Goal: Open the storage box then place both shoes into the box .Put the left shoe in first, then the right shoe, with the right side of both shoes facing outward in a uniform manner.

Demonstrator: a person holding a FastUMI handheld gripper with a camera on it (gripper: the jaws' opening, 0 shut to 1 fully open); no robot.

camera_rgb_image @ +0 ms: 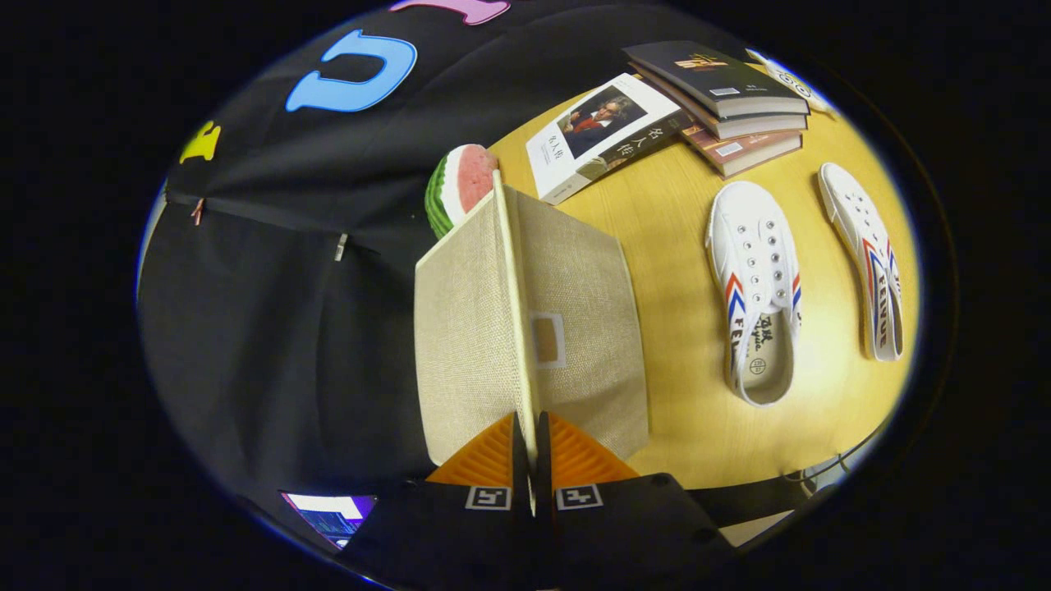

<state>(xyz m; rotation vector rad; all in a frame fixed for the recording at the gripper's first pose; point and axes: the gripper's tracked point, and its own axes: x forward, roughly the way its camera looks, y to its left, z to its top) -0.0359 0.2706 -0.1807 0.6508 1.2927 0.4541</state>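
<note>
My gripper (530, 427) is shut on the thin pale edge of the beige fabric storage box lid (516, 312), which runs edge-on straight ahead from between the fingers. Beige fabric panels of the storage box (587, 328) spread to either side of that edge; the one toward the shoes carries a small label window. Two white slip-on shoes with red and blue stripes lie on the wooden table beside the box: the nearer shoe (755, 287) shows its open top, and the farther shoe (866, 254) lies beyond it near the table edge.
A toy watermelon slice (460, 185) sits just past the far end of the lid. A white book (603, 135) and a stack of books (727, 103) lie on the wooden table (665, 213) beyond the shoes. Black cloth hangs behind the box.
</note>
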